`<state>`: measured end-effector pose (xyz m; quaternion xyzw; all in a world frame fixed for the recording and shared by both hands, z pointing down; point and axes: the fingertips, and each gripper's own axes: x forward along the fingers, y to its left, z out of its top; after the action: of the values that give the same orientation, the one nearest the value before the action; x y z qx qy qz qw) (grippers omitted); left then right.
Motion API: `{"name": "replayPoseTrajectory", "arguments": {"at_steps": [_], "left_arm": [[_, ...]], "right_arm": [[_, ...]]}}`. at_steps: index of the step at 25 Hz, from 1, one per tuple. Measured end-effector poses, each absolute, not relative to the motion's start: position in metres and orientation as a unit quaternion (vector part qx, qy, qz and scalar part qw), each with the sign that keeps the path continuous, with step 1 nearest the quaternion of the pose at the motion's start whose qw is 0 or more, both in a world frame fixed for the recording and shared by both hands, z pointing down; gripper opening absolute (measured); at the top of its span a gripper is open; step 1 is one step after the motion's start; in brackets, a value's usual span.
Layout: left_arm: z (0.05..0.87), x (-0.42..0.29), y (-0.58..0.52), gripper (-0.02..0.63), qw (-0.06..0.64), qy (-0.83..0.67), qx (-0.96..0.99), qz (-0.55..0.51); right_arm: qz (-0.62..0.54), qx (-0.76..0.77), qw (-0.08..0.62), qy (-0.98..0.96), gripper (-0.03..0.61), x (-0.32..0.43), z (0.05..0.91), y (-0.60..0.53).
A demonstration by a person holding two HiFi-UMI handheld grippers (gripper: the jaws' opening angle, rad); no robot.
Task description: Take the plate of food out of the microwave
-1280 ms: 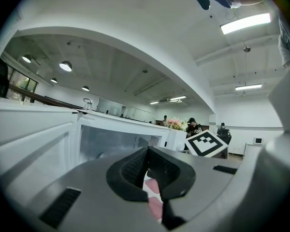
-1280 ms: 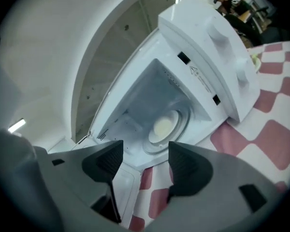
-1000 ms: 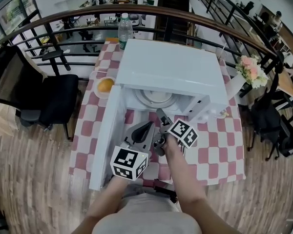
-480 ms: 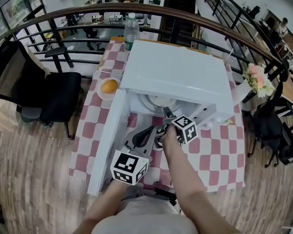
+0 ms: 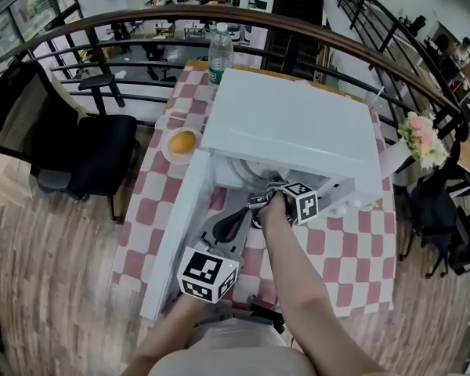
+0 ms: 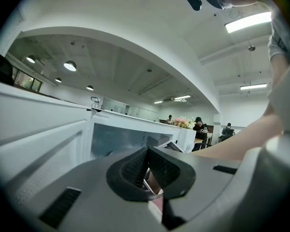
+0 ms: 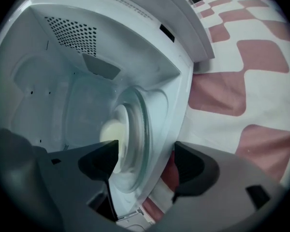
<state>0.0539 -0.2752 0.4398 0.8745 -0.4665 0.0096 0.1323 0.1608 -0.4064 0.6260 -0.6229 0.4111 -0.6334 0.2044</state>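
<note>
The white microwave [image 5: 290, 128] stands on the checked table with its door [image 5: 178, 237] swung open toward me. Inside, a white plate [image 7: 133, 129] carrying pale food [image 7: 110, 132] rests on the glass turntable; from the head view only the plate's rim [image 5: 247, 172] shows. My right gripper [image 7: 145, 167] is open at the oven mouth, its jaws standing either side of the plate's near rim, seemingly not touching it. In the head view this right gripper [image 5: 268, 198] is just at the opening. My left gripper [image 5: 231, 224] hangs shut and empty over the table in front of the microwave; seen in its own view, the left gripper [image 6: 147, 170] points at the oven cavity.
An orange in a small bowl [image 5: 182, 142] sits left of the microwave, a water bottle [image 5: 218, 53] behind it. Flowers [image 5: 423, 135] stand at the right. A black chair [image 5: 70, 147] is left of the table, and a curved railing [image 5: 141, 26] runs behind it.
My right gripper has moved forward from above the table into the microwave's mouth, up to the plate. The left gripper has stayed roughly where it was.
</note>
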Motion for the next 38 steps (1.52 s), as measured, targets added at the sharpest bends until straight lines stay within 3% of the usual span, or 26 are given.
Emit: {"name": "replayPoseTrajectory", "arguments": {"at_steps": [25,38], "left_arm": [[0.443,0.054,-0.280,0.002,0.129,-0.470,0.873,0.017],[0.446,0.058,-0.281,0.002,0.124,-0.470,0.874,0.027]], "right_arm": [[-0.643,-0.615,0.169,0.424,0.353,0.168,0.633,-0.402],[-0.642,-0.603,0.163,0.446,0.284,0.169,0.627,-0.393]]}}
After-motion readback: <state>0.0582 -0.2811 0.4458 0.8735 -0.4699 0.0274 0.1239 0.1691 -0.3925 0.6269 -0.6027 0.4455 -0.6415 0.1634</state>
